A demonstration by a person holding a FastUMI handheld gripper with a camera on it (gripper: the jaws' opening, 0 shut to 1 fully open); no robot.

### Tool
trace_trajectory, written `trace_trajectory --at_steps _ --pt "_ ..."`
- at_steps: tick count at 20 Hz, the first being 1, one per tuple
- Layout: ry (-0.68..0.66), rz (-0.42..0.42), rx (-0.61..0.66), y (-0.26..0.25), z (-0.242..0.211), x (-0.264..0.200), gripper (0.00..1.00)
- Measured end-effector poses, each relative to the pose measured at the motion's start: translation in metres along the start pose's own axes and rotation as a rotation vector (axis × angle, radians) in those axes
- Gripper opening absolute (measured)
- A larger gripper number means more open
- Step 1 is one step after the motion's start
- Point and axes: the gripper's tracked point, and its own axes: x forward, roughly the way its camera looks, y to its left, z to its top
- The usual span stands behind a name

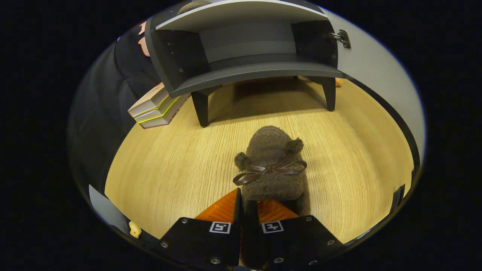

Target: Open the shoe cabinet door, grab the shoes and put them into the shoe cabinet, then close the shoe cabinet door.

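You are gripping shoe (273, 165) by heel; fingers (246, 210) clenched on its rim, toe pointing ahead toward open cabinet (244, 67) beyond; be keeping grip firm, lifting clear of surface (169, 169), aiming for lower shelf.

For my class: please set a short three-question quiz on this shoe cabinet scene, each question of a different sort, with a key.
1. True or false: the shoe cabinet door is shut.
2. What is the gripper shut on? A) stacked books B) brown fuzzy shoe C) cabinet leg
3. Fill in: the books lie beside the cabinet's front ____ leg.

Key: 1 false, the door stands open. 2 B, the shoe. 3 left.
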Motion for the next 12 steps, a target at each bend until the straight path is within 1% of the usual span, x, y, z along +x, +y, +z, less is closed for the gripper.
trace_trajectory --at_steps 2,3,6,8,10,12 --pt "-0.006 -0.008 0.007 0.0 0.002 0.003 0.14" --pt "-0.003 -0.009 0.009 0.0 0.001 0.0 0.11" --pt "-0.017 -0.019 0.001 -0.005 0.008 -0.008 0.07" --pt "-0.033 -0.027 -0.002 -0.011 0.016 -0.02 0.07" --pt "-0.047 -0.011 0.018 -0.01 0.025 -0.036 0.07" --pt "-0.084 -0.009 0.027 -0.012 0.039 -0.059 0.07"
